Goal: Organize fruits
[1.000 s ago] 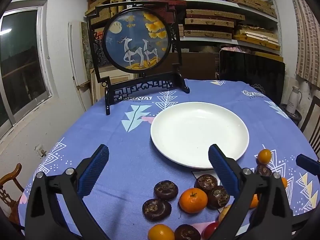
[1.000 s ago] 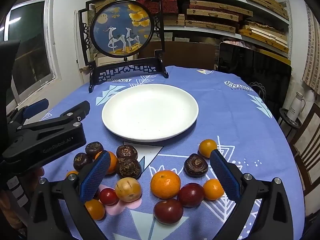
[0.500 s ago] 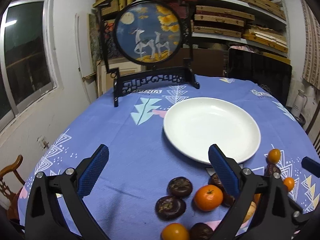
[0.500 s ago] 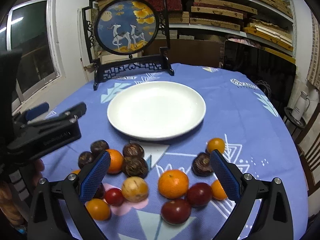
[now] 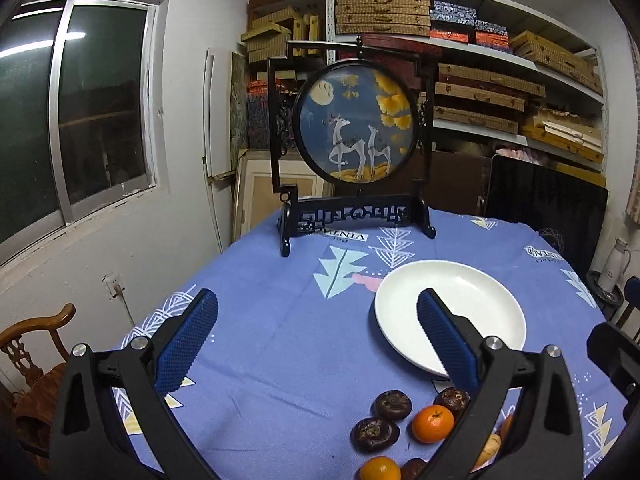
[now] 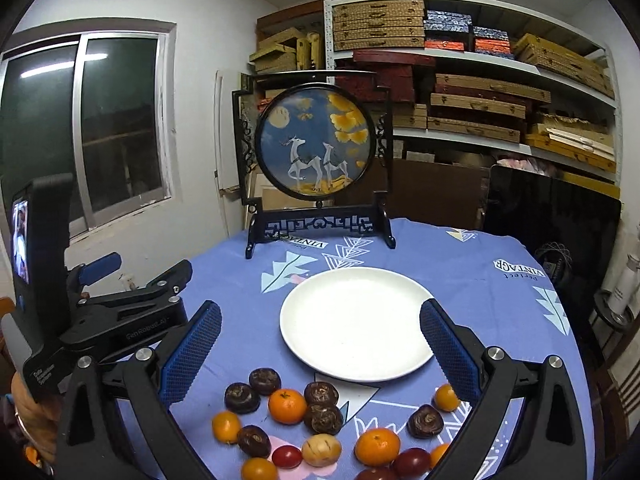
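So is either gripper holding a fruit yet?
No. The left gripper and right gripper are both open and empty; the fruits lie on the tablecloth.

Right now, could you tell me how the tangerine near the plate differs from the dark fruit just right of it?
The tangerine is bright orange and smooth with a small green stem spot; the dark fruit is brown-black, rough and ringed on top. The tangerine looks slightly larger and rounder, the dark fruit flatter. Both rest on the blue tablecloth just in front of the white plate, ungrasped.

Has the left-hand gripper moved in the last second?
Yes. The left gripper has swung left and lifted: in its own view the white plate and fruits slid right and lower.
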Tool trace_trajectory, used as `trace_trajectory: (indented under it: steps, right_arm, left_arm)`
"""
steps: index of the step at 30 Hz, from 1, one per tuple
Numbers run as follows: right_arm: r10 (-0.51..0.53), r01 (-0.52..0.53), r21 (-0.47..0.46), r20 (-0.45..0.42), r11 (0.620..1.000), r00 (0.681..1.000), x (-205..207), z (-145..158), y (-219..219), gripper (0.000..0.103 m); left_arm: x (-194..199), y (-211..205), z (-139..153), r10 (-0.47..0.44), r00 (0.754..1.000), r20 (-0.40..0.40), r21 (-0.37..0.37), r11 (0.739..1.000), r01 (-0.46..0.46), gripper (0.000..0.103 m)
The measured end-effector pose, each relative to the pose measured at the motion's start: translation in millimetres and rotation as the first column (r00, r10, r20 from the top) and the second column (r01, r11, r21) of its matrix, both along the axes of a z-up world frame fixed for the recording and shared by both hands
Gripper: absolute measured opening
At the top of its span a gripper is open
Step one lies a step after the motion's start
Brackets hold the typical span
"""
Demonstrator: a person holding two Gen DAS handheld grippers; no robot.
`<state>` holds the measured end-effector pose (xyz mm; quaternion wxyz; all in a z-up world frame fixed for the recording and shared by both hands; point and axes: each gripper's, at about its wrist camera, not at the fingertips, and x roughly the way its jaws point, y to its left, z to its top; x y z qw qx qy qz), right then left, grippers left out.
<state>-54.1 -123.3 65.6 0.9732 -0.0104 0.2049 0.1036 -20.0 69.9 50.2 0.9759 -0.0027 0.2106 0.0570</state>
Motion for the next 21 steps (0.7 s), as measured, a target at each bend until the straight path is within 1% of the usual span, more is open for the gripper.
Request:
trace_trajectory:
  steps: [2,4,7,10,14,17,18,21]
  right_arm:
    - [-0.008,0.008,-0.014,-0.018,1.0,1.0,-0.4,-6.2,-0.8,0.1]
    - [-0.026,0.025,-0.032,-0.042,0.999,0.999,-0.7,-15.5,-3.1,0.1]
    - [-0.058,0.054,-0.059,-0.074,0.997,0.996,-4.0,-29.9,-13.7,0.1]
    - [-0.094,0.083,-0.096,-0.115,0.992,0.989,-6.2,-47.8,-30.5,0.1]
    - [-0.124,0.098,-0.133,-0.2,0.986,0.972,-9.9,-78.4,-52.2,0.1]
    - [-0.123,0.09,-0.132,-0.264,0.987,0.957,-17.4,-100.6,-66.2,0.1]
    - [-0.108,0.076,-0.115,-0.295,0.99,0.949,-20.9,-108.3,-70.8,0.1]
    - [-0.071,0.047,-0.079,-0.345,0.996,0.936,-29.6,-121.0,-74.9,0.1]
  left_arm:
    - [5.8,-0.6,-6.8,0.002,0.999,-0.035,0.005,1.0,-0.002,0.098]
    - [12.1,0.6,-17.9,-0.014,0.997,-0.081,0.007,1.0,0.015,0.098]
    - [17.2,3.1,-34.4,-0.028,0.992,-0.119,0.012,0.999,0.029,0.098]
    - [23.1,4.5,-49.0,-0.075,0.981,-0.178,0.001,0.997,0.076,0.098]
    - [23.0,1.6,-66.2,-0.145,0.962,-0.23,-0.003,0.989,0.148,0.098]
    - [13.6,-5.1,-76.8,-0.211,0.945,-0.25,0.013,0.975,0.221,0.098]
    - [7.5,-7.6,-80.5,-0.249,0.934,-0.256,0.024,0.964,0.264,0.098]
    - [-10.0,-8.2,-91.5,-0.327,0.903,-0.278,0.06,0.933,0.356,0.098]
